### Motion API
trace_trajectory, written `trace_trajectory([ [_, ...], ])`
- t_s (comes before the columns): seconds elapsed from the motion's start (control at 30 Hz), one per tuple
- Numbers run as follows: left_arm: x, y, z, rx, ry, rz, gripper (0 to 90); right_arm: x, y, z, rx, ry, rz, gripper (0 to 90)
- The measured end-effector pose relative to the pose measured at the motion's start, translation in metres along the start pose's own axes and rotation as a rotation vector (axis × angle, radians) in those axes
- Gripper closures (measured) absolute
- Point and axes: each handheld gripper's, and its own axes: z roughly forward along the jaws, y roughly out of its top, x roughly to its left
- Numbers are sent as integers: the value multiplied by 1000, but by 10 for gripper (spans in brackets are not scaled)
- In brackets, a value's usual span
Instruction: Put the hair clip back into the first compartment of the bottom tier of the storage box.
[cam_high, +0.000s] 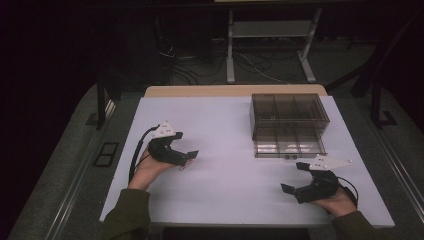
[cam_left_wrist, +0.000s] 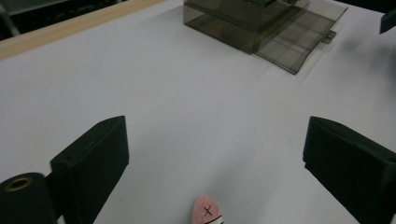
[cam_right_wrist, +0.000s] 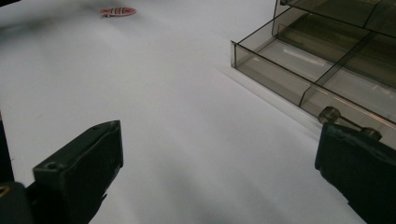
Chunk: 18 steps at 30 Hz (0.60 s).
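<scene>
Figure. Two hand-held claws over a white bench (cam_high: 225, 150), with a small pink fish-shaped piece (cam_left_wrist: 208, 212) lying flat on the bench as the object in hand. Risk: the fish is thin and lies flush on the surface, so the left claw (cam_high: 187, 159), if it comes down too high or off-centre, is likely to pinch only an edge and flick the piece away, or to scrape its tips on the bench. In the left claw view the fish sits at 6 o'clock, between the two jaws but close to their roots and touching neither; a grasp would likely need the claw drawn back so the tips reach it. The left claw is released, jaws wide. The right claw (cam_high: 295, 182) is likewise released and holds nothing, resting near the smoky drawer box (cam_high: 289, 120), whose lowest drawer (cam_right_wrist: 299, 70) stands pulled out at its 1 o'clock; the fish lies at its 11 o'clock, well apart.
</scene>
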Motion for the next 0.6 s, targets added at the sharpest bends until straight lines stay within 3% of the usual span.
trace_trajectory([
  [0.07, 1, 0, 0, 1, 11, -3, 128, 0, 0, 0, 1, 1, -1, 5],
  [0.27, 4, -2, -1, 17, 35, -10, 156, 0, 0, -1, -3, 2, 2, 5],
  [0.6, 6, -5, -1, 56, 46, -47, 237, 0, 0, -1, -4, 4, 2, 5],
])
